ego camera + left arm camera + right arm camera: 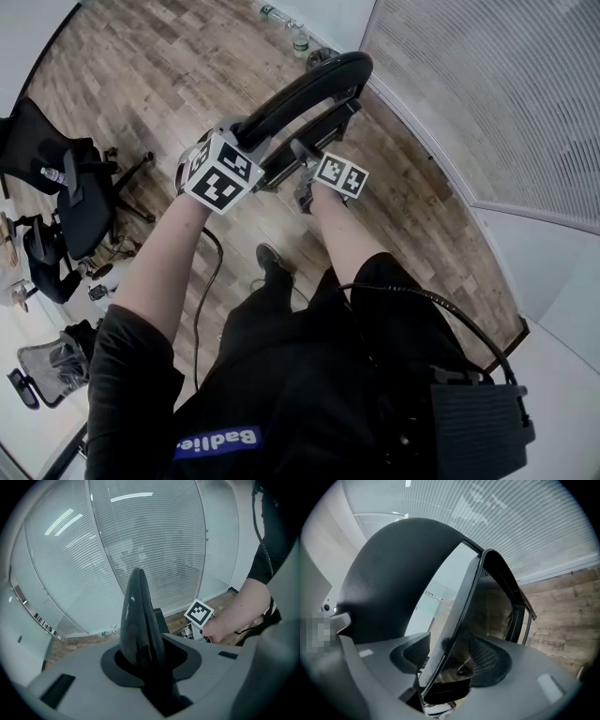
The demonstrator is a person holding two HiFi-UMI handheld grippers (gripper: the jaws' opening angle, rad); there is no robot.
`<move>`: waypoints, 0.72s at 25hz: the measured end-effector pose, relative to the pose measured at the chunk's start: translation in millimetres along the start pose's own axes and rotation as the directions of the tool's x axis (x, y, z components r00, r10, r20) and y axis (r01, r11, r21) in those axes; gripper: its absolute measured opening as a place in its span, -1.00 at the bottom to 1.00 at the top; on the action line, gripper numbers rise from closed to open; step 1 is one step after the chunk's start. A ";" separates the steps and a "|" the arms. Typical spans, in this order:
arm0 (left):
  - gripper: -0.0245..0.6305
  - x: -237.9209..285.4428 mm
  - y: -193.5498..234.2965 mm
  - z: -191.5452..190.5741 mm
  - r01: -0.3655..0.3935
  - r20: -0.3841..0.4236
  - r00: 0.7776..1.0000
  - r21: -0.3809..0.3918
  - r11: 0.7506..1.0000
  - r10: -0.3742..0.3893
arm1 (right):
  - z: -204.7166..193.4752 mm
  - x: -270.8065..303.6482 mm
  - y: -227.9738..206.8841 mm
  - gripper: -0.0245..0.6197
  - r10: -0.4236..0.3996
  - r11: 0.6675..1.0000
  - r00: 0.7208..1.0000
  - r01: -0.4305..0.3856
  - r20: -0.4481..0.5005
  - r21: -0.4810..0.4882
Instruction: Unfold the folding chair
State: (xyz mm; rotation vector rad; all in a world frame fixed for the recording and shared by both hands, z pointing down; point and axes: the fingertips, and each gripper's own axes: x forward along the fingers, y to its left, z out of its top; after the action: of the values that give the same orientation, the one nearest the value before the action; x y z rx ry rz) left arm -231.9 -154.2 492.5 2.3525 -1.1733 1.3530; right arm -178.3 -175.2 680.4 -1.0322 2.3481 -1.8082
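Note:
A black folding chair (309,84) stands folded on the wooden floor in front of me in the head view. My left gripper (246,133) is shut on the curved top bar of its back. That glossy bar (138,620) rises between the jaws of my left gripper (140,656) in the left gripper view. My right gripper (302,161) sits just right of it, lower on the frame. In the right gripper view, the thin edge of the seat panel (459,611) runs between the pads of my right gripper (450,660), which close on it. The back's arch (389,583) curves at the left.
A glass wall with blinds (487,94) runs along the right, close behind the chair. Office chairs (75,197) stand at the left. Bottles (298,39) sit by the far wall. A cable (211,281) trails on the floor near my shoe (272,258).

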 end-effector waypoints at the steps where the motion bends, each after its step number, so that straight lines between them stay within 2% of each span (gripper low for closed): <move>1: -0.63 0.2 -0.5 0.0 0.000 -0.002 1.000 0.000 1.000 0.000 | 0.6 1.2 -0.7 -0.23 -0.001 1.000 1.000 0.001 0.000 0.001; 4: -0.64 -0.8 -1.4 -0.7 -0.001 -0.007 1.000 0.000 1.000 0.001 | 2.4 3.8 -2.6 -0.23 -0.013 1.000 1.000 0.013 0.005 0.004; 8: -0.64 -1.2 -3.9 -0.8 -0.005 -0.010 1.000 -0.001 1.000 0.005 | 3.8 4.3 -2.1 -0.49 -0.016 1.000 1.000 0.016 0.015 0.000; 18: -0.64 -3.0 -6.0 -1.0 -0.004 -0.003 1.000 0.002 1.000 0.004 | 0.7 -4.7 -1.5 -0.57 0.052 0.998 0.998 -0.053 0.034 0.025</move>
State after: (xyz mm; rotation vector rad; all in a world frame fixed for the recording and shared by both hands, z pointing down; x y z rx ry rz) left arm -229.1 -148.1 492.0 2.3499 -1.1766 1.3590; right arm -173.6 -173.7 679.7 -0.9810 2.3040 -1.7839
